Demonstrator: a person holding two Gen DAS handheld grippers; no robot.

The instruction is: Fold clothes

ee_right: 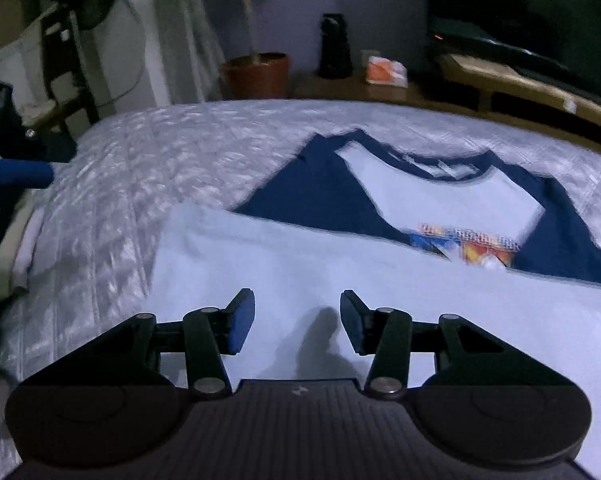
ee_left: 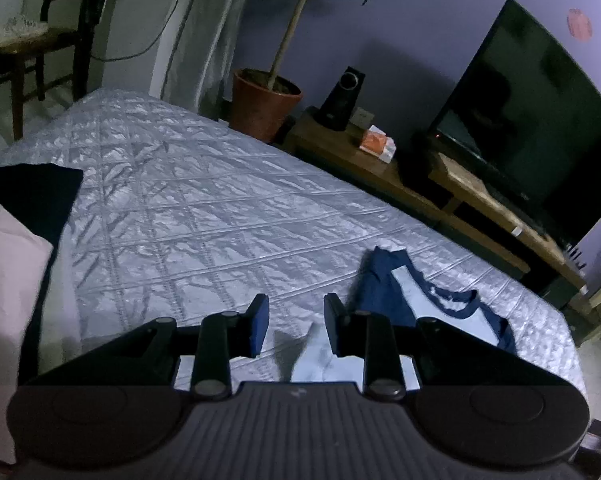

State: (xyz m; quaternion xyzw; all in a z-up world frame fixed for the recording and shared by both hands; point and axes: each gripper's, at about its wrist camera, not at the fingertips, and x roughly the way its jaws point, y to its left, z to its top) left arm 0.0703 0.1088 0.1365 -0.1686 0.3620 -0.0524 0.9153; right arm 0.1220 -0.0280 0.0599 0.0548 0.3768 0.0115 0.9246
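Observation:
A white T-shirt (ee_right: pixel 440 196) with navy raglan sleeves, a navy collar and a colourful chest print lies on the quilted bedspread (ee_right: pixel 140 168). Its lower half is folded up over the chest, covering the bottom of the print. My right gripper (ee_right: pixel 297 322) hovers open just above that folded white part, nothing between its blue pads. In the left wrist view the same shirt (ee_left: pixel 444 312) shows at the lower right, one navy sleeve (ee_left: pixel 380 276) pointing away. My left gripper (ee_left: pixel 296 326) is open over the shirt's left edge and the bedspread (ee_left: pixel 200 208), holding nothing.
A pale pink folded garment (ee_left: pixel 8 280) and a dark one (ee_left: pixel 32 192) lie at the bed's left. Beyond the bed stand a potted plant (ee_left: pixel 266 104), a black speaker (ee_left: pixel 342 98), a low wooden bench (ee_left: pixel 380 168) with a television (ee_left: pixel 532 120), and a chair (ee_left: pixel 24 48).

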